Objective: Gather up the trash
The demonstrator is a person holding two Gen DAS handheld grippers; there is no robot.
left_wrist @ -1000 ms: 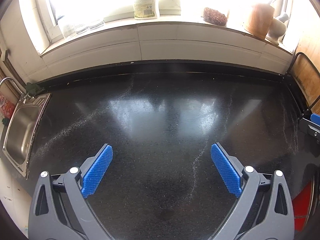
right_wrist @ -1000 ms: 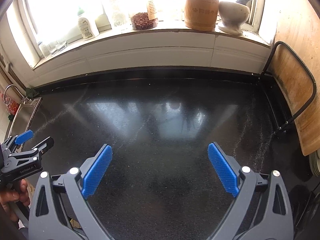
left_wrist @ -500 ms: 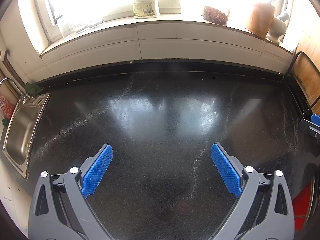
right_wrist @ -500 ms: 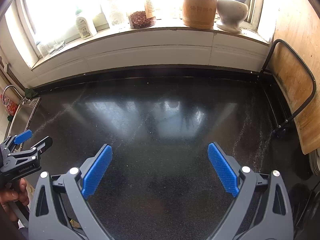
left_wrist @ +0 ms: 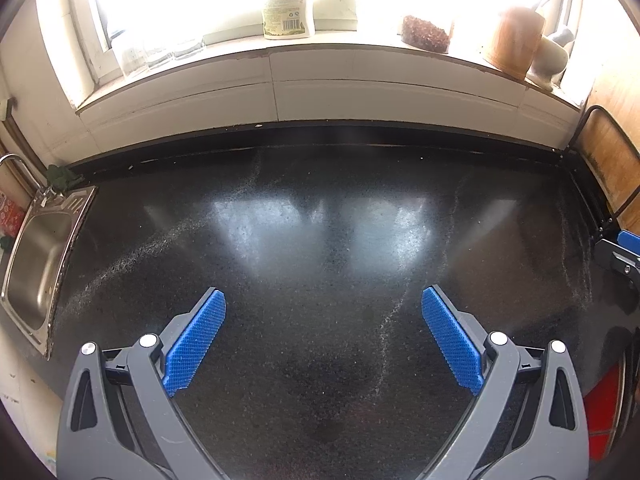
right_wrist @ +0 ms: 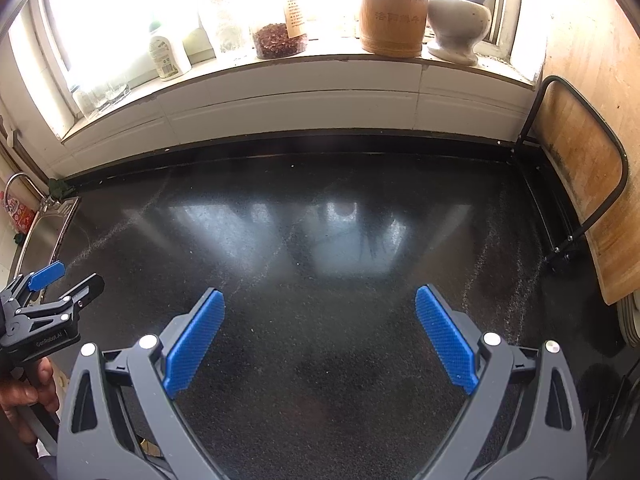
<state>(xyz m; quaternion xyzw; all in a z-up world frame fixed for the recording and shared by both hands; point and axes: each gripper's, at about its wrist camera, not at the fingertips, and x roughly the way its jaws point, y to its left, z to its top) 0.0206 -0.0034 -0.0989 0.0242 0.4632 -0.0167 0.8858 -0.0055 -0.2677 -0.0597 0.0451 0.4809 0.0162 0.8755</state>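
Both grippers hang over a dark speckled counter with their blue pads spread wide and nothing between them. The left gripper faces the window wall; the right gripper does the same, a little further along the counter. In the right wrist view the left gripper also shows at the left edge, held by a hand — its jaws stand apart there too. The tip of the right gripper peeks in at the right edge of the left wrist view.

No trash can be made out on the counter in either view; only pale dusty streaks cross its glossy surface.

A steel sink is set into the counter at the left, with a tap behind it. On the sill stand a white bottle, some glasses, a jar of reddish bits, a wooden holder and, just beside it, a stone mortar with its pestle. A wooden board leans upright in a black wire rack at the counter's right end — something red shows at the lower right of the left view, too cropped to identify.
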